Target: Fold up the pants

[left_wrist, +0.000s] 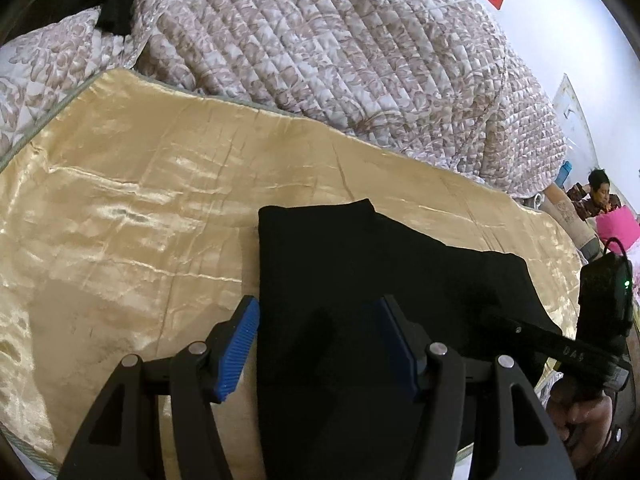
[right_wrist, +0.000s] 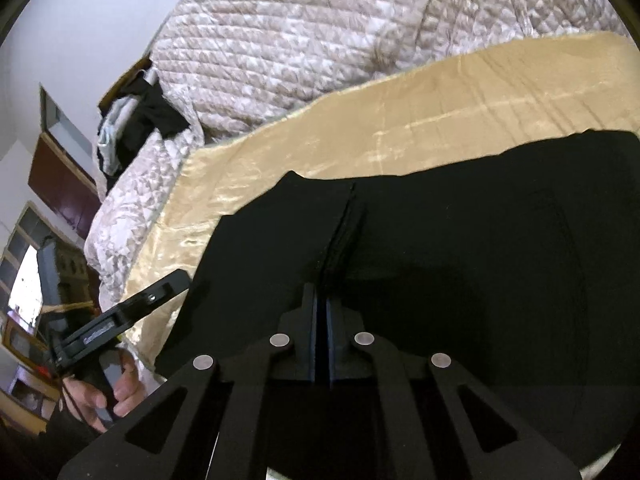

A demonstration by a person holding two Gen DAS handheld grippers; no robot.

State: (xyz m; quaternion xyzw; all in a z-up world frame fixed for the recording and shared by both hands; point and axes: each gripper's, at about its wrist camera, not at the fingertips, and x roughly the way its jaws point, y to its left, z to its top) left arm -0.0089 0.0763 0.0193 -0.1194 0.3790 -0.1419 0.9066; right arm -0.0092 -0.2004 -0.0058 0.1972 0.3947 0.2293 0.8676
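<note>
The black pants (left_wrist: 360,264) lie folded on a shiny gold cloth (left_wrist: 140,200) on the bed. My left gripper (left_wrist: 320,336) is open, its blue pads (left_wrist: 240,344) straddling the near left edge of the pants, just above them. In the right wrist view the pants (right_wrist: 460,232) fill the middle, with a raised fold ridge (right_wrist: 344,216) running toward me. My right gripper (right_wrist: 322,316) is shut, its jaws pressed together at the near end of that ridge; whether fabric is pinched between them is hidden. The other hand-held gripper (right_wrist: 132,312) shows at the left.
A quilted floral blanket (left_wrist: 340,48) is heaped behind the gold cloth. Dark clothes (right_wrist: 140,120) lie on the quilt at the far left. A seated person (left_wrist: 600,194) and pink items are at the right edge. Cabinets and a window (right_wrist: 28,280) stand left.
</note>
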